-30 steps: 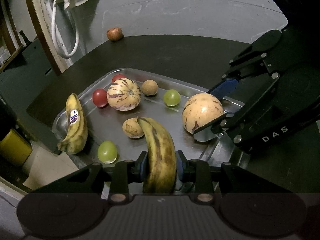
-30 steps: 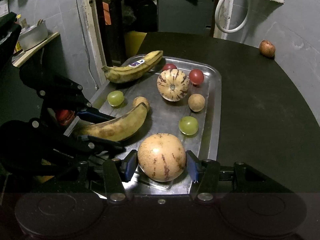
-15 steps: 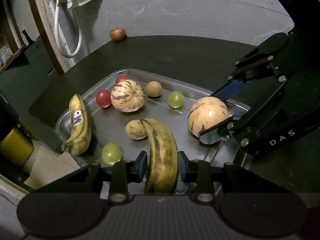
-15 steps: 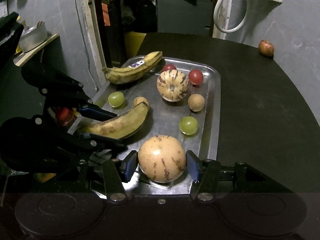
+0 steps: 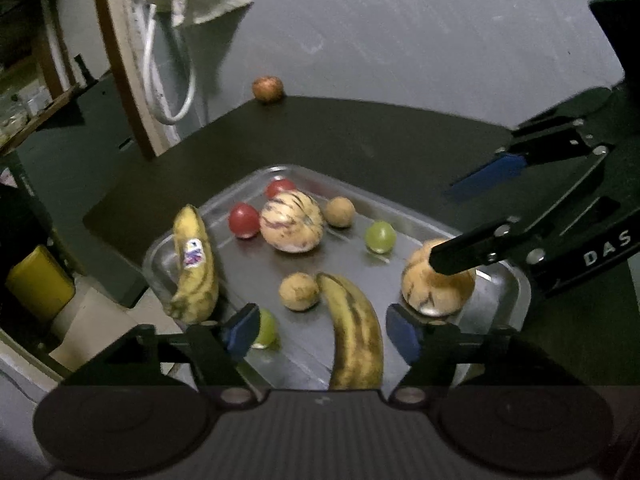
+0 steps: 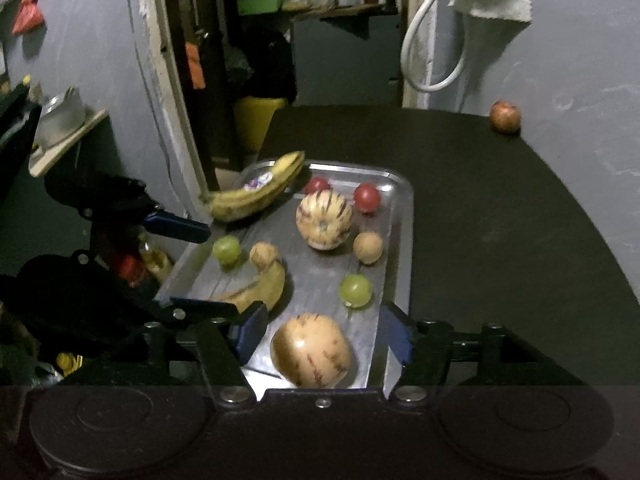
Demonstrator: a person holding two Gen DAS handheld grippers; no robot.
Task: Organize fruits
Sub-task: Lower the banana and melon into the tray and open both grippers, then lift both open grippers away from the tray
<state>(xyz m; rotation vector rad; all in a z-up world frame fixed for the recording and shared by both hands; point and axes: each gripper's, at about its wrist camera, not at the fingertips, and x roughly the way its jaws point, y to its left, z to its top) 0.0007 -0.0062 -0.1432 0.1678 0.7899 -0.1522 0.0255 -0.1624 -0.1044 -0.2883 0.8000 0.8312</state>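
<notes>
A spotted banana (image 5: 356, 340) lies on the metal tray (image 5: 516, 280) between the blue pads of my left gripper (image 5: 322, 334). The jaws are opening and the pads stand clear of it. A round striped melon (image 6: 310, 350) rests at the tray's near end (image 6: 404, 240) inside my right gripper (image 6: 323, 334), whose jaws are also opening, with gaps on both sides. A second banana (image 5: 194, 264) with a sticker, another striped melon (image 5: 290, 220), red tomatoes (image 5: 243, 220), green grapes (image 6: 355, 290) and small brown fruits (image 5: 299, 291) share the tray.
The tray sits on a black table (image 6: 480, 220) against a grey wall. One reddish fruit (image 6: 505, 117) lies alone at the table's far edge. A white hose (image 5: 172, 80) and a cloth hang beside it. A yellow container (image 5: 38, 280) stands below the table's left side.
Both grippers' jaws have spread wide, letting go of the banana and the melon, which now lie on the tray. The right gripper has lifted a little.
</notes>
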